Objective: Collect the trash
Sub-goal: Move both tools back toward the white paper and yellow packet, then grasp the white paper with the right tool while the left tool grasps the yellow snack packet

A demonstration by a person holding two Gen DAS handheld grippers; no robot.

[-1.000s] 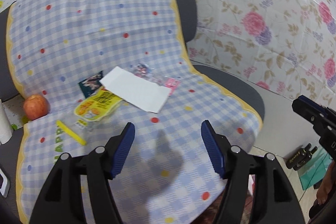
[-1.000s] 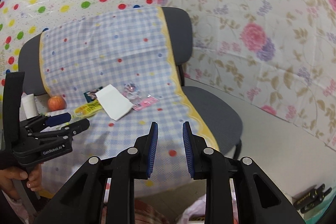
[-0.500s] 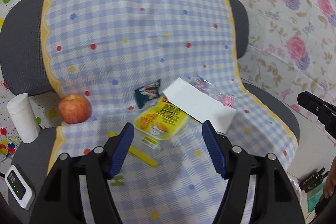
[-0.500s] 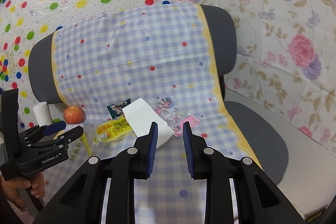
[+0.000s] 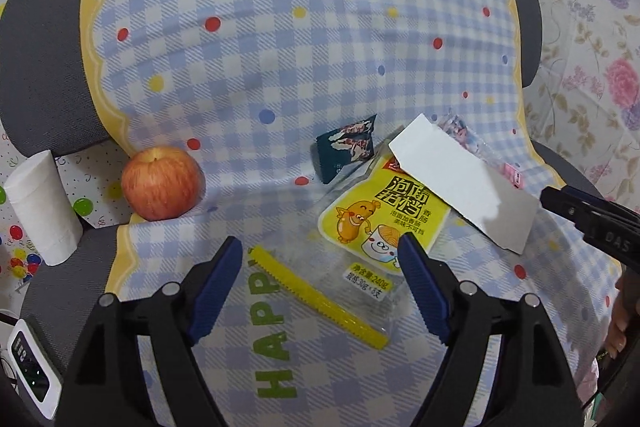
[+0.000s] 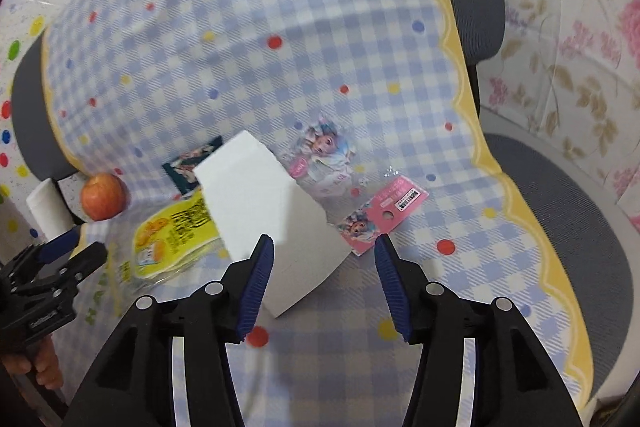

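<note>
- Left gripper (image 5: 322, 269): jaws spread wide, nothing between them, poised above the checked cloth (image 5: 280, 67) that covers the chair (image 5: 36, 39).
- Right gripper (image 6: 324, 275): jaws likewise spread wide and empty, hovering over the near edge of the white paper (image 6: 272, 215).
- Directly ahead of the left gripper lies the clear sausage packet (image 5: 384, 219) with a yellow label and a yellow zip strip (image 5: 316, 297); its clear lower end lies between the two finger tips in the left wrist view.
- The white paper overlaps the upper right corner of the sausage packet and is partly raised off the cloth.
- Just beyond the packet sits a small dark wrapper (image 5: 346, 151), touching or nearly touching the packet's top edge; contact cannot be confirmed.
- To the right of the paper, a pink-headed cartoon wrapper (image 6: 380, 215) lies flat, and a clear cartoon-printed film (image 6: 324, 155) lies just behind it.
- A red apple (image 5: 162, 183) rests at the left border of the cloth, well apart from the trash.
- A white paper roll (image 5: 42, 207) stands upright left of the apple, off the cloth.
</note>
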